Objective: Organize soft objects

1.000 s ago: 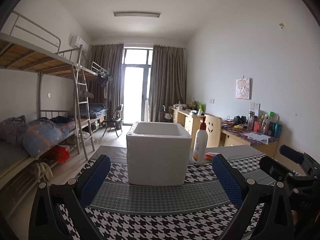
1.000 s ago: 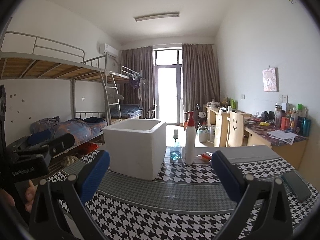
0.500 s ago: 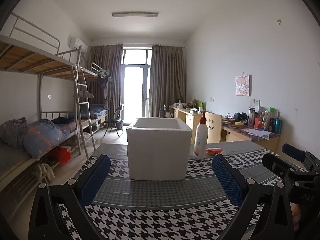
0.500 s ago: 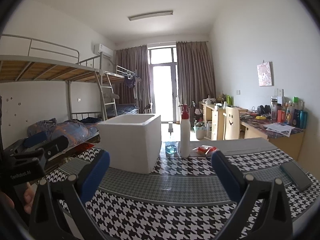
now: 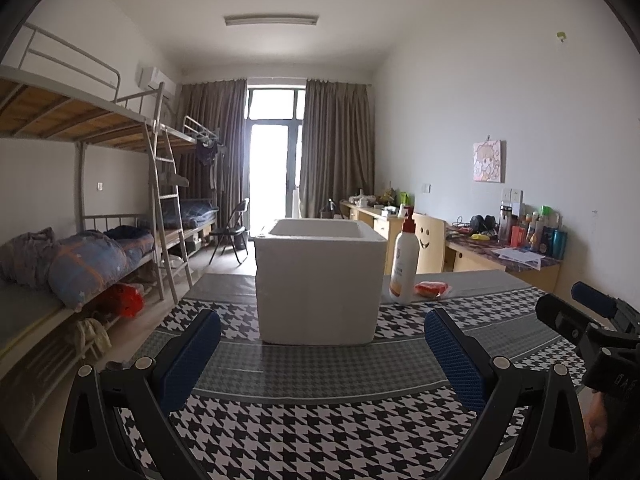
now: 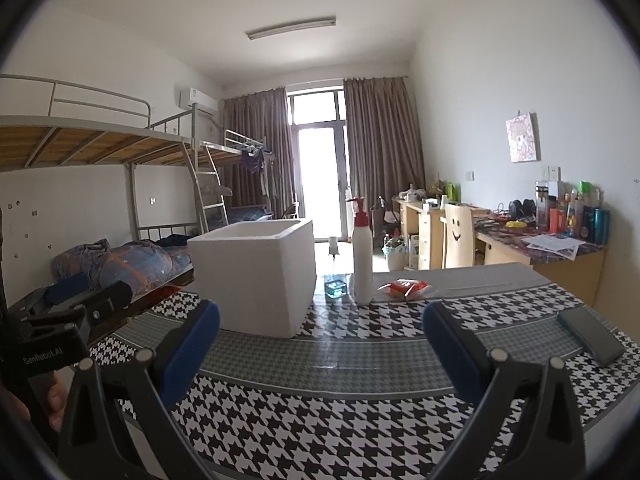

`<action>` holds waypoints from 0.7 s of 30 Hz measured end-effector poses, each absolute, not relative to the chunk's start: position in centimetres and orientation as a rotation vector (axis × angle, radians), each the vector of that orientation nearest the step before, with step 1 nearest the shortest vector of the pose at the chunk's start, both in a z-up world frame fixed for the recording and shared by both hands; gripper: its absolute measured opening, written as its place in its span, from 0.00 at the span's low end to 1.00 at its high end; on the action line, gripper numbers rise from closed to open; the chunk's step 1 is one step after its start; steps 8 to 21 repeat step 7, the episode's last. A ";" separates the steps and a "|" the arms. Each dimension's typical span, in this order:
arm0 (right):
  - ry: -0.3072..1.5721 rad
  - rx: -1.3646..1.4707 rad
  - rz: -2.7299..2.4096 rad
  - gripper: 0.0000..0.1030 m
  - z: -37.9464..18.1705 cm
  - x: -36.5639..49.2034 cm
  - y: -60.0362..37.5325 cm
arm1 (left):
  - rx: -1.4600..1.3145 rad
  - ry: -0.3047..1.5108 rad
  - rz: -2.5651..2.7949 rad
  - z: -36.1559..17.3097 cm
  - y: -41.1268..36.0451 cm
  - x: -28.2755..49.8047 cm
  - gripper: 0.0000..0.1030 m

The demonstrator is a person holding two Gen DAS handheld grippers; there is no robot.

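Observation:
A white foam box (image 5: 318, 282) stands open-topped on the houndstooth tablecloth (image 5: 320, 432); it also shows in the right wrist view (image 6: 256, 276). A small orange soft packet (image 5: 431, 289) lies right of a white pump bottle (image 5: 404, 258); the packet (image 6: 404, 288) and bottle (image 6: 363, 256) show in the right wrist view too. My left gripper (image 5: 322, 354) is open and empty, low over the cloth in front of the box. My right gripper (image 6: 320, 354) is open and empty, to the right of the left one.
A small clear blue bottle (image 6: 335, 280) stands behind the pump bottle. A dark phone (image 6: 592, 334) lies on the cloth at right. Bunk beds (image 5: 80, 240) line the left wall, desks (image 5: 500, 256) the right.
Both grippers have dipped and edged slightly toward the table, so the box and bottle sit higher and closer in view. Both stay open and empty.

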State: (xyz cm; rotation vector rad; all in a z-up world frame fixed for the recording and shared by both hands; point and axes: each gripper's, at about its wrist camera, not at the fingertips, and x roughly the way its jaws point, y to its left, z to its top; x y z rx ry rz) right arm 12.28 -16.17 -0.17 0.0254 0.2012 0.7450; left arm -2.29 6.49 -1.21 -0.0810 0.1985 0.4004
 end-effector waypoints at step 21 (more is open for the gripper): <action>0.209 0.021 0.745 0.99 -0.2 12.3 -16.1 | -0.083 0.207 0.395 -1.4 6.5 -2.3 0.99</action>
